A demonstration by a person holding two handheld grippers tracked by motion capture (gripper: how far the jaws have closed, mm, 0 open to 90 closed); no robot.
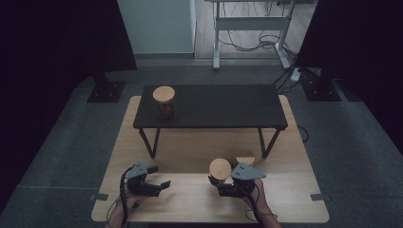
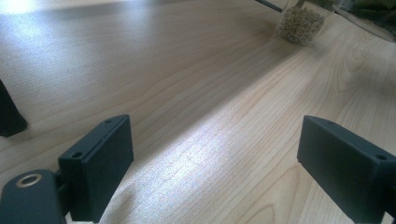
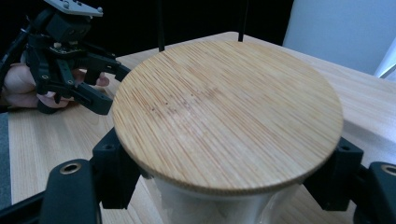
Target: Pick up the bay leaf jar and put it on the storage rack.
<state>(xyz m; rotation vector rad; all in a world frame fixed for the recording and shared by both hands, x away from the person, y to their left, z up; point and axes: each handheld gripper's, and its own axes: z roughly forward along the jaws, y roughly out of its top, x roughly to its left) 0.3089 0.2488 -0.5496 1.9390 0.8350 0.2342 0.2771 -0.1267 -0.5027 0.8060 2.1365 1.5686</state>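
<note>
A glass jar with a round bamboo lid (image 3: pixel 229 116) stands on the wooden table (image 1: pixel 190 199) at the front right. My right gripper (image 3: pixel 224 175) is shut on its glass body just under the lid, one black jaw on each side. From above, the same jar (image 1: pixel 220 167) sits in the right gripper (image 1: pixel 217 182). My left gripper (image 1: pixel 159 176) hovers low over the front left of the table, open and holding nothing. Its jaws (image 2: pixel 212 140) frame bare wood, and the jar's grain-filled bottom (image 2: pixel 299 23) shows far off. The left gripper (image 3: pixel 100 86) also appears beyond the lid.
A low black bench (image 1: pixel 214 107) stands across the middle of the table with a second bamboo-lidded jar (image 1: pixel 164 101) at its left end. Another bamboo-topped object (image 1: pixel 246 157) sits partly hidden just behind the right gripper. One bench leg (image 2: pixel 9 114) is near the left gripper.
</note>
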